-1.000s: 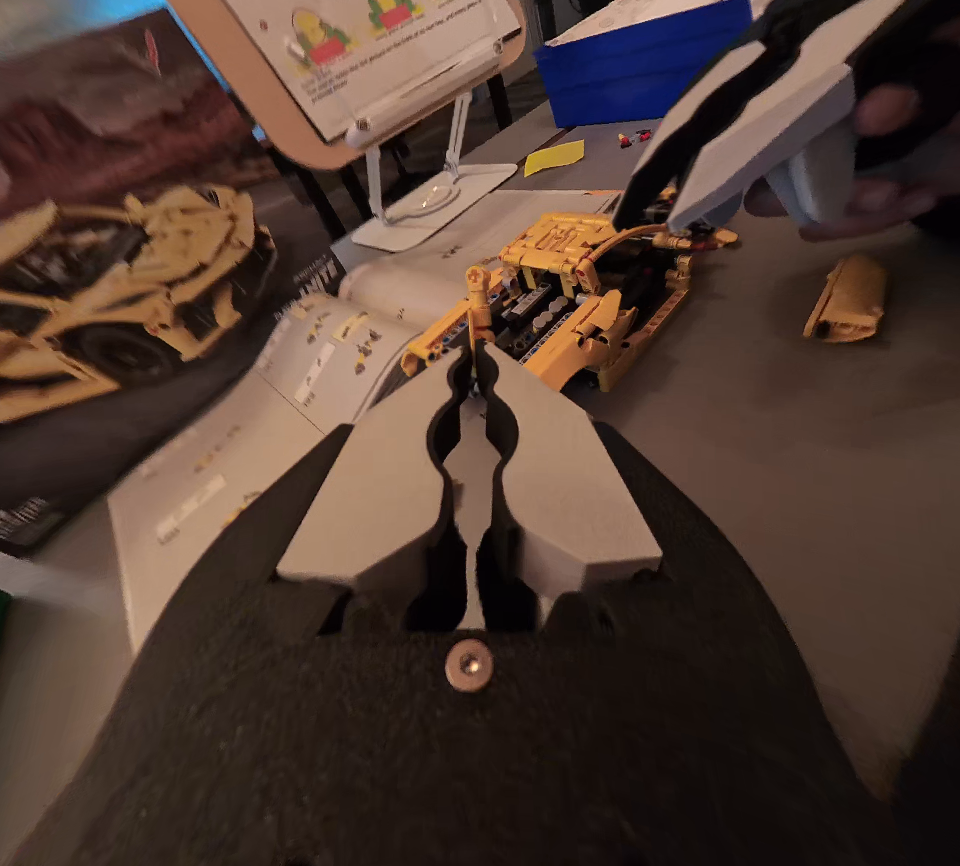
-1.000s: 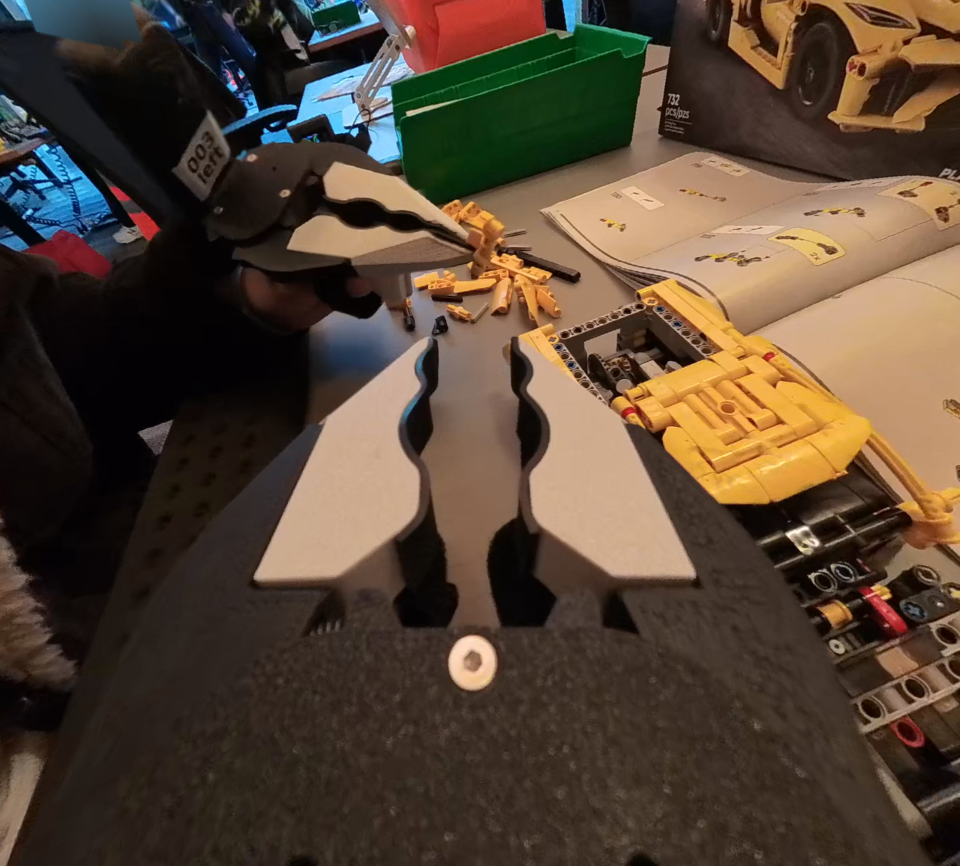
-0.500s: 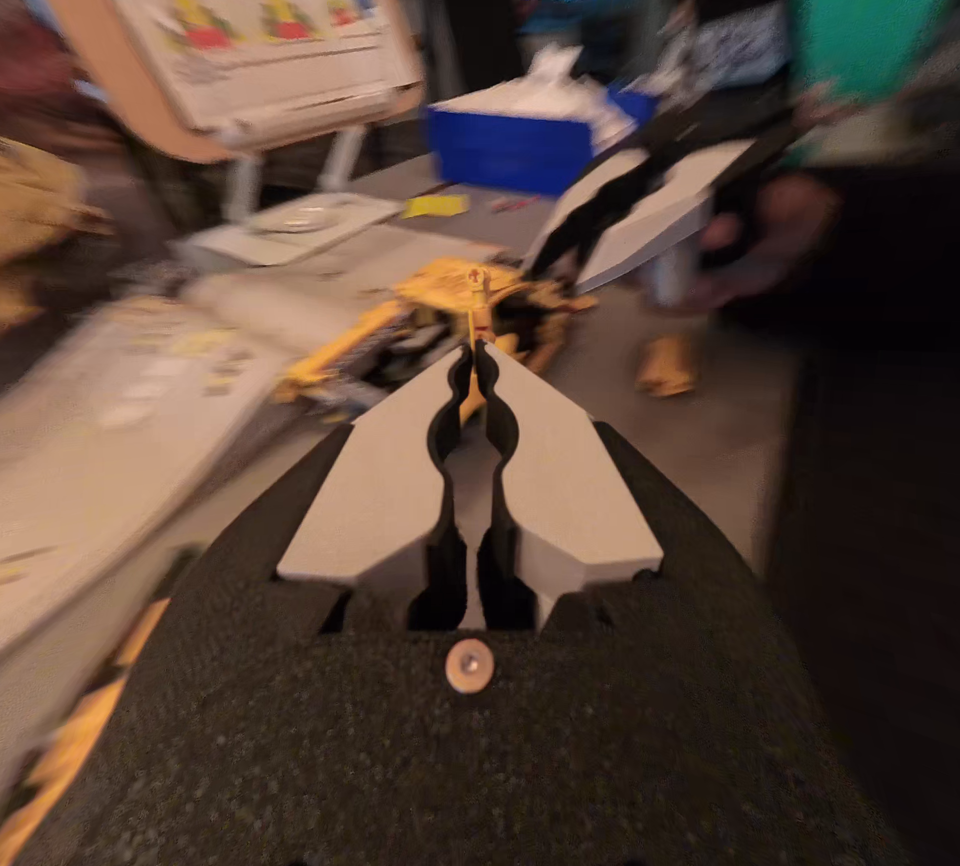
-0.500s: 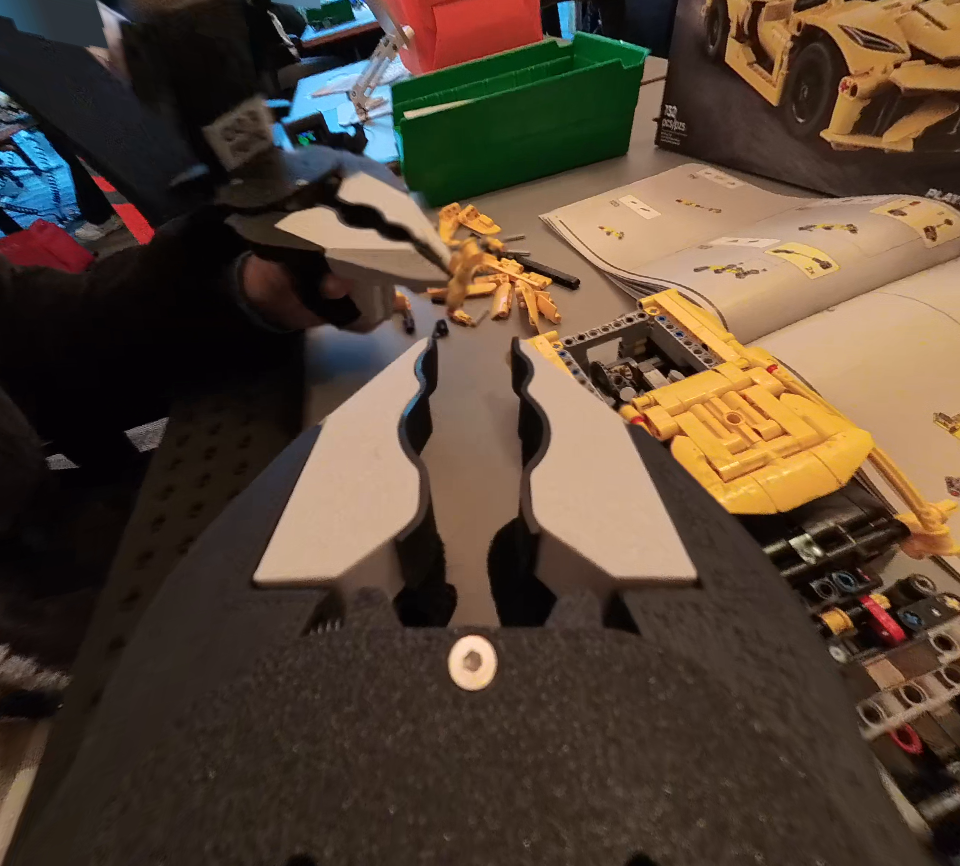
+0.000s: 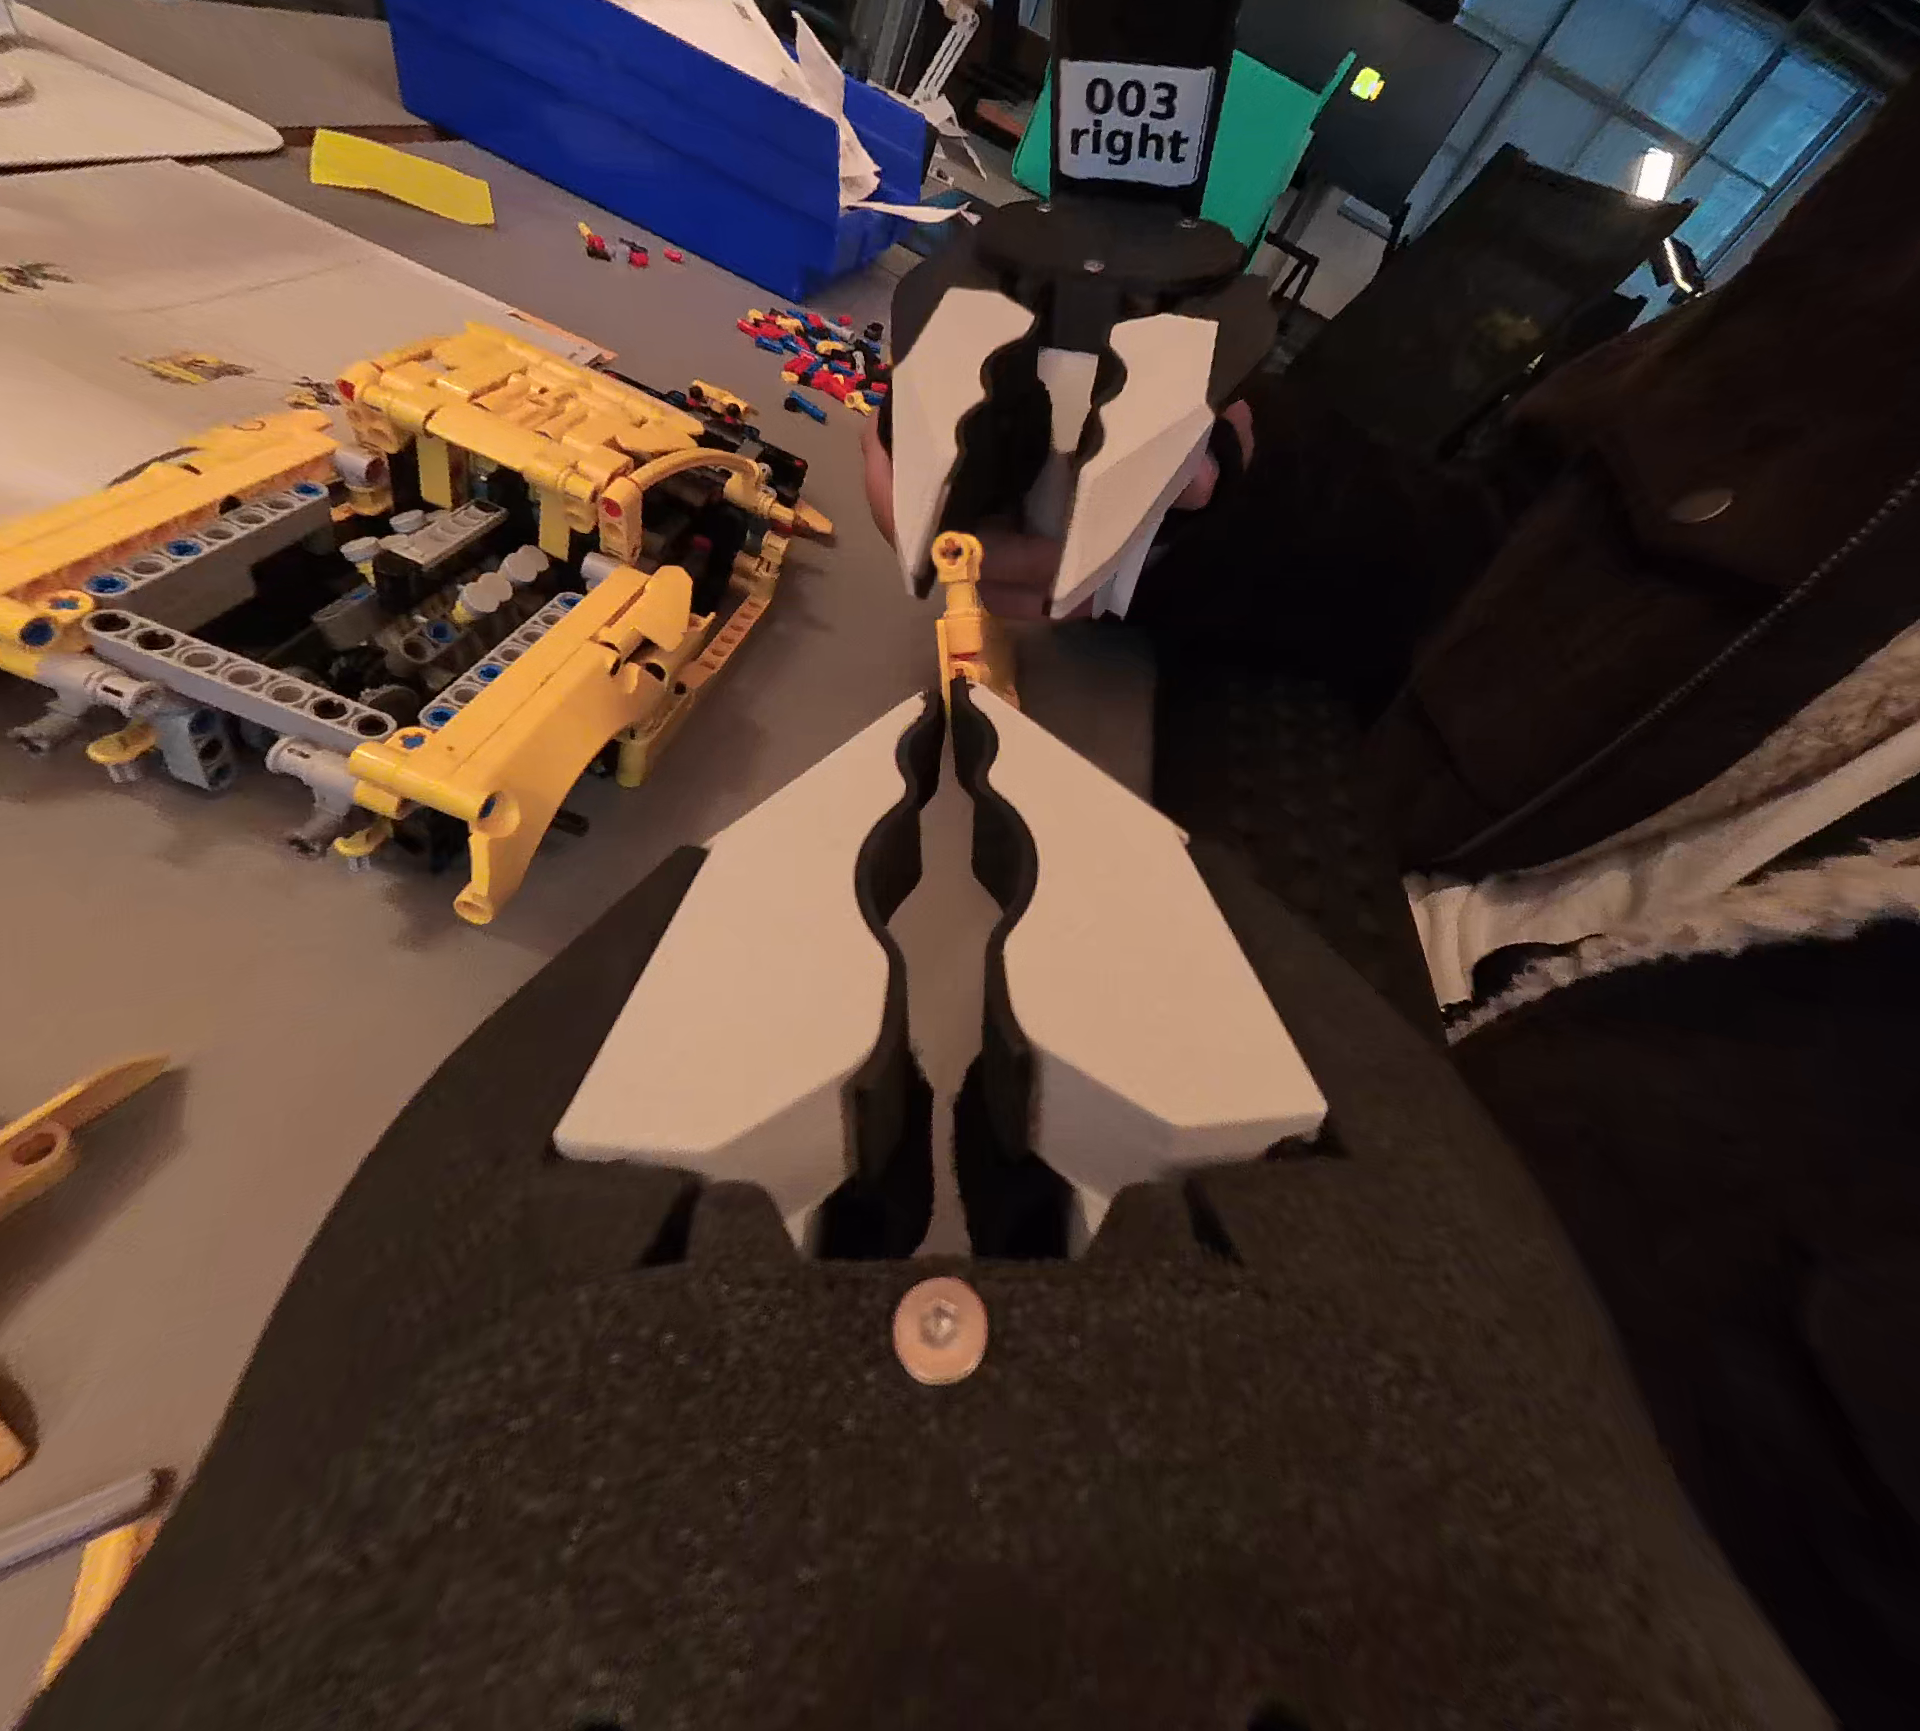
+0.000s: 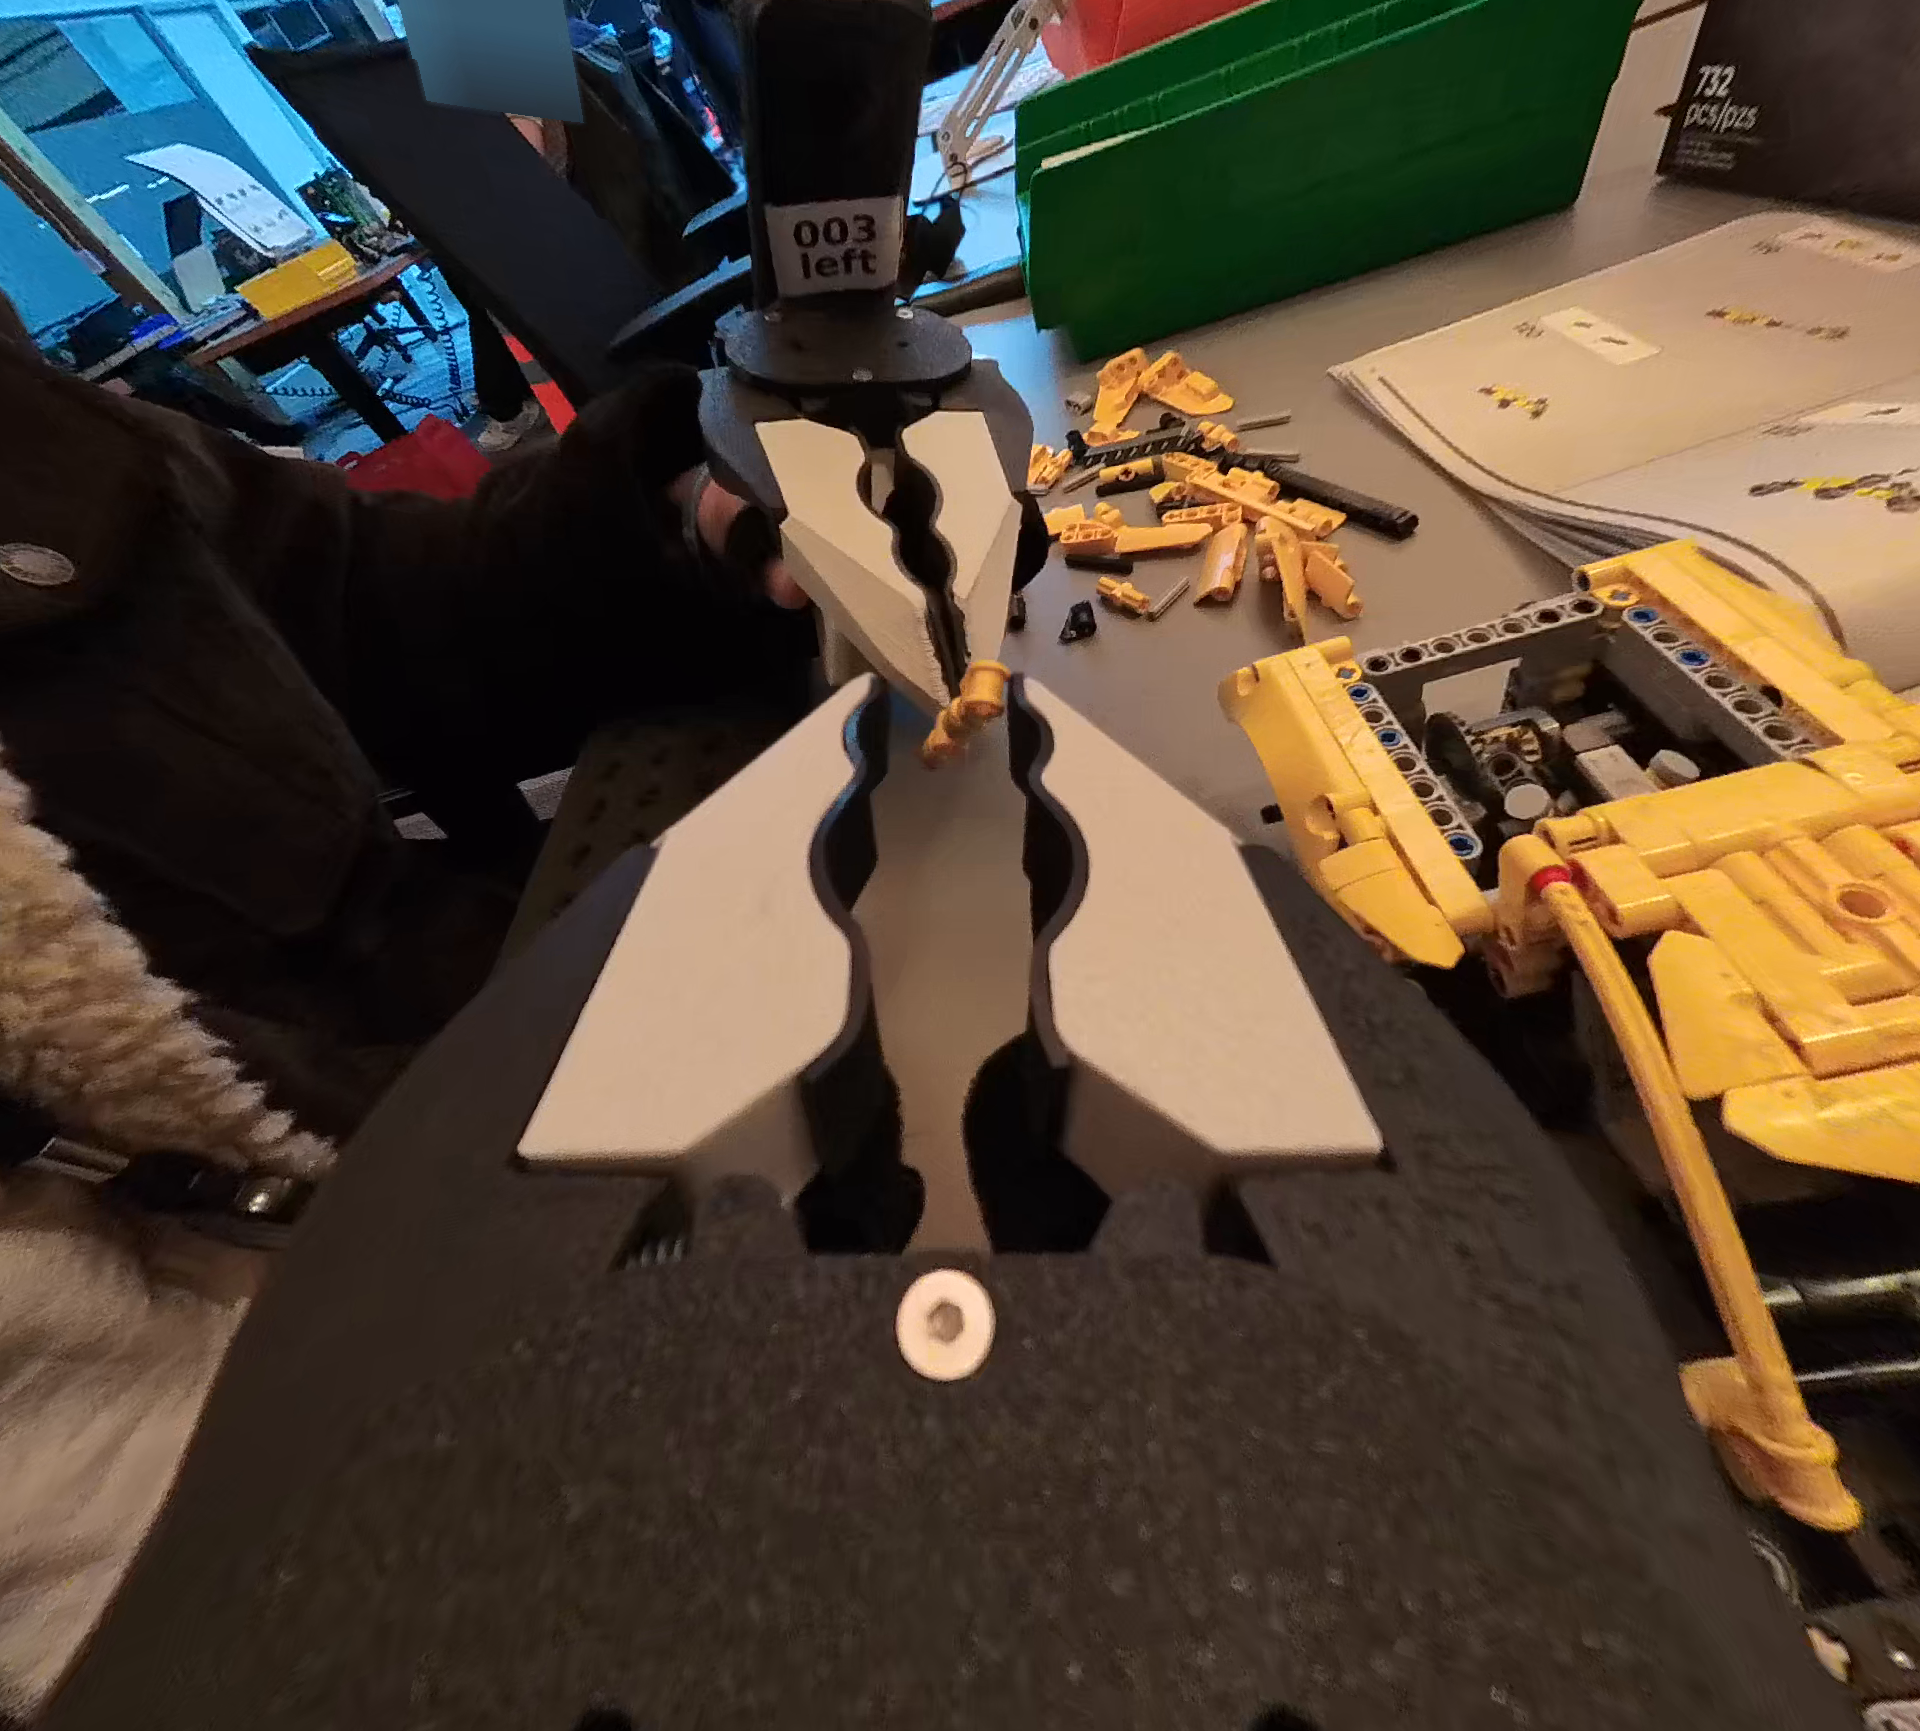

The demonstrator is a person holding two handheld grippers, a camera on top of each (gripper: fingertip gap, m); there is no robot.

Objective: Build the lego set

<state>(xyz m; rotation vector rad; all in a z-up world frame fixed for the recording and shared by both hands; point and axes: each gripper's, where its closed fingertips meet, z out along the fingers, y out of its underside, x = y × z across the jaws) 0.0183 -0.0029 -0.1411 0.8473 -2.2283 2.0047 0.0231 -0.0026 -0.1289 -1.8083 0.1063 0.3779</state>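
Observation:
My left gripper [image 5: 948,700] is shut on a small yellow connector piece [image 5: 958,606] that sticks up from its tips. It also shows in the right wrist view [image 6: 954,684], where the piece [image 6: 966,713] hangs between my right gripper's open tips. My right gripper [image 6: 943,694] is open, facing the left one tip to tip; it shows in the left wrist view [image 5: 987,585]. The half-built yellow lego car [image 5: 436,580] lies on the grey table [image 5: 260,954], to the left in the left wrist view and at right in the right wrist view [image 6: 1621,860].
A blue bin [image 5: 623,92] of paper stands behind the car, with small coloured pieces [image 5: 816,362] near it. A green bin [image 6: 1299,123], a pile of yellow parts [image 6: 1195,507], the open manual [image 6: 1662,393] and the set's box [image 6: 1808,19] lie beyond. A person's dark coat [image 6: 208,621] is close. My left and right fingertips are right by each other.
My left gripper swung right, away from the car, carrying the yellow piece. Both grippers have come together tip to tip, with the piece now between the right gripper's open fingers.

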